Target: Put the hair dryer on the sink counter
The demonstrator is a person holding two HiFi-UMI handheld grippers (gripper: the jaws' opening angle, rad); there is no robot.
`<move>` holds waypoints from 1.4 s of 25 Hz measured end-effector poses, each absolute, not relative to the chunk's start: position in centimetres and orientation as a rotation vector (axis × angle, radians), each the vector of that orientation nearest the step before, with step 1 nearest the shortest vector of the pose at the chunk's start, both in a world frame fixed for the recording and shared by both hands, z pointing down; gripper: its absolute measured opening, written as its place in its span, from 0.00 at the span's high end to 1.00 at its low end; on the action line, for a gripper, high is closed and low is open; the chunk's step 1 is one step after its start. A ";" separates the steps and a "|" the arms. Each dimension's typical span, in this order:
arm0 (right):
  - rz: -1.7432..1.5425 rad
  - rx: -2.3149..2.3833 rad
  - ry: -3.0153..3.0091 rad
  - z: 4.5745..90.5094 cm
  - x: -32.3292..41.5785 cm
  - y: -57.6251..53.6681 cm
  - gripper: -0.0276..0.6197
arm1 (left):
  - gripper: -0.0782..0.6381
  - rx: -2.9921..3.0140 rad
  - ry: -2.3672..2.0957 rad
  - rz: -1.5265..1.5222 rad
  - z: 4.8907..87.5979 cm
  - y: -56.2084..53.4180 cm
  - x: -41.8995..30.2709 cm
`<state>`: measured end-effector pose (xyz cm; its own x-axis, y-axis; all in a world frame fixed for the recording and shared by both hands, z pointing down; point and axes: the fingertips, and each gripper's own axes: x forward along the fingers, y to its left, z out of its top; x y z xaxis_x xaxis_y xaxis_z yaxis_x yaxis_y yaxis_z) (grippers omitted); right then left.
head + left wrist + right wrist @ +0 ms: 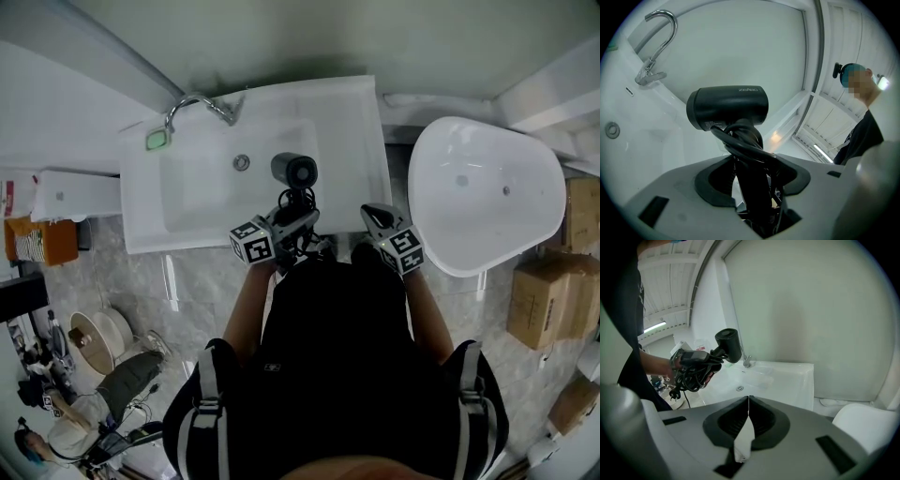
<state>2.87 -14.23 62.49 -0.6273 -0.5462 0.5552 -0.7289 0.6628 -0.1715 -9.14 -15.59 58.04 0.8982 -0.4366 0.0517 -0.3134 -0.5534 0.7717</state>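
Note:
A black hair dryer (293,171) hangs over the right side of the white sink's basin (202,187), barrel up, its black cord coiled round the handle. My left gripper (298,217) is shut on that cord-wrapped handle. In the left gripper view the dryer (726,107) rises straight out of the jaws, with the faucet (656,42) beyond it. My right gripper (380,217) stays at the counter's front right edge, shut and empty. From the right gripper (748,398), the dryer (727,345) and the left gripper (691,357) show above the sink counter (797,376).
The flat counter strip (356,131) lies right of the basin. A chrome faucet (197,103) and a green soap dish (157,140) sit at the back left. A white bowl-shaped fixture (487,197) stands to the right, cardboard boxes (544,300) beyond it.

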 end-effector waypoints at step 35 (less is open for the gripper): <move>0.486 0.685 -2.416 63.5 7.1 -18.6 0.86 | 0.58 2.089 -0.755 -0.036 63.8 -20.7 -1.6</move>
